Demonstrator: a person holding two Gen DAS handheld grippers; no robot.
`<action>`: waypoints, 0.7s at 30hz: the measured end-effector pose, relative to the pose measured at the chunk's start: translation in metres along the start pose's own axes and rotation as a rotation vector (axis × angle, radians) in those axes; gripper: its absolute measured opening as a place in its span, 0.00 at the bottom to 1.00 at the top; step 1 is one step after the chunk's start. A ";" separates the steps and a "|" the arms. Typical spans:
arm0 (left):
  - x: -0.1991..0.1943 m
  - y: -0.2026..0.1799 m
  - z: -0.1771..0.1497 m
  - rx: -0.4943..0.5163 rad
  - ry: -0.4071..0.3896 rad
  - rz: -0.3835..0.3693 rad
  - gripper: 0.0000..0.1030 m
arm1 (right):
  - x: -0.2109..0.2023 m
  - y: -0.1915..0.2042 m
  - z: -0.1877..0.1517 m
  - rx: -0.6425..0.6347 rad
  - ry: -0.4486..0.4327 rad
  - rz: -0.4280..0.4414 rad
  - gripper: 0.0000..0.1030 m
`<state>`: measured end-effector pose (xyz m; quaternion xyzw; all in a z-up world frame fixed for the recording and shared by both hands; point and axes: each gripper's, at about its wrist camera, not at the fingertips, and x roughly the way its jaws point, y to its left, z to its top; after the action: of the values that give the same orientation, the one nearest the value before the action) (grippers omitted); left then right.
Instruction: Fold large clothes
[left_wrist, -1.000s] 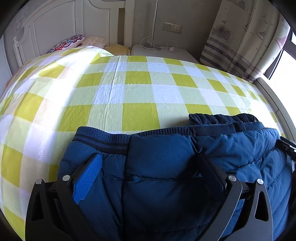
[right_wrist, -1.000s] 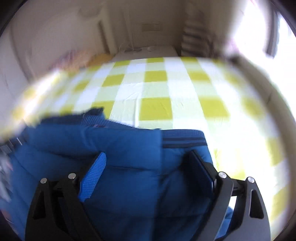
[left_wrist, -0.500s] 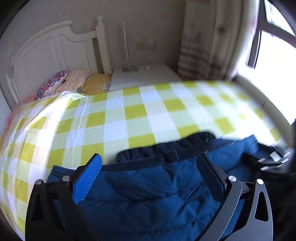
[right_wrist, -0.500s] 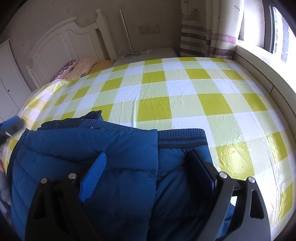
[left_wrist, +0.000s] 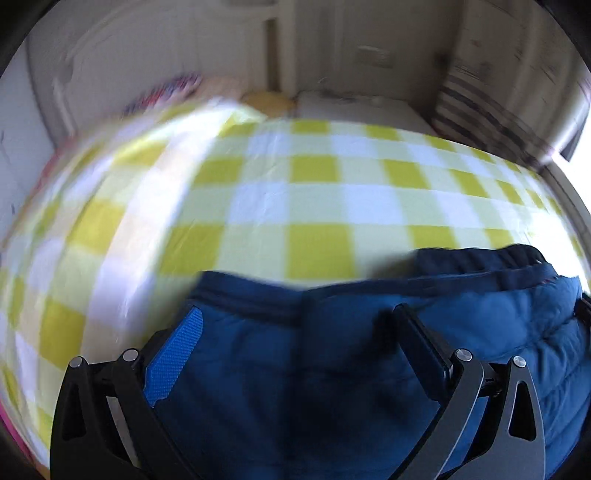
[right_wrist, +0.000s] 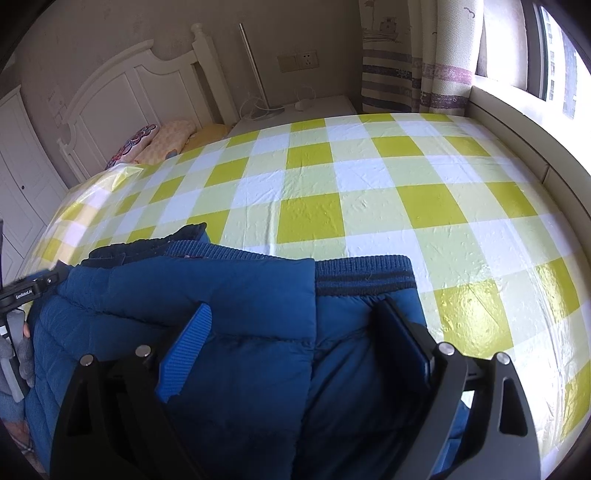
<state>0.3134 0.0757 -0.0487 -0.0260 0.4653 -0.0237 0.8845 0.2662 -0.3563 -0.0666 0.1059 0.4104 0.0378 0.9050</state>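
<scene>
A blue padded jacket (left_wrist: 332, 369) lies folded on the near part of the bed, its dark ribbed hem toward the headboard; it also shows in the right wrist view (right_wrist: 240, 332). My left gripper (left_wrist: 295, 321) is open and hovers over the jacket's left part. My right gripper (right_wrist: 295, 314) is open over the jacket's right part, near the ribbed hem (right_wrist: 365, 277). The left gripper's body shows at the left edge of the right wrist view (right_wrist: 26, 291). The left wrist view is motion-blurred.
The bed wears a yellow, white and pale green checked cover (right_wrist: 332, 184). Pillows (right_wrist: 162, 140) lie by the white headboard (right_wrist: 122, 85). A white bedside table (right_wrist: 295, 110) stands behind; a curtain (right_wrist: 406, 55) and window sill (right_wrist: 517, 110) run along the right.
The left gripper has swung back down and left over the jacket, blurring its view. The right gripper has stayed almost still. Both stay open.
</scene>
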 end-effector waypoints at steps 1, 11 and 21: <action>0.005 0.017 -0.002 -0.063 0.019 -0.048 0.96 | 0.000 0.000 0.000 0.000 0.001 0.000 0.88; 0.011 0.016 -0.005 -0.074 0.015 -0.021 0.96 | -0.024 0.035 0.001 -0.068 -0.032 -0.246 0.86; 0.011 0.024 -0.005 -0.093 0.011 -0.044 0.96 | 0.001 0.218 -0.068 -0.611 0.047 -0.038 0.97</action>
<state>0.3164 0.0985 -0.0620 -0.0772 0.4699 -0.0215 0.8791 0.2204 -0.1332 -0.0625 -0.1796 0.4029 0.1451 0.8856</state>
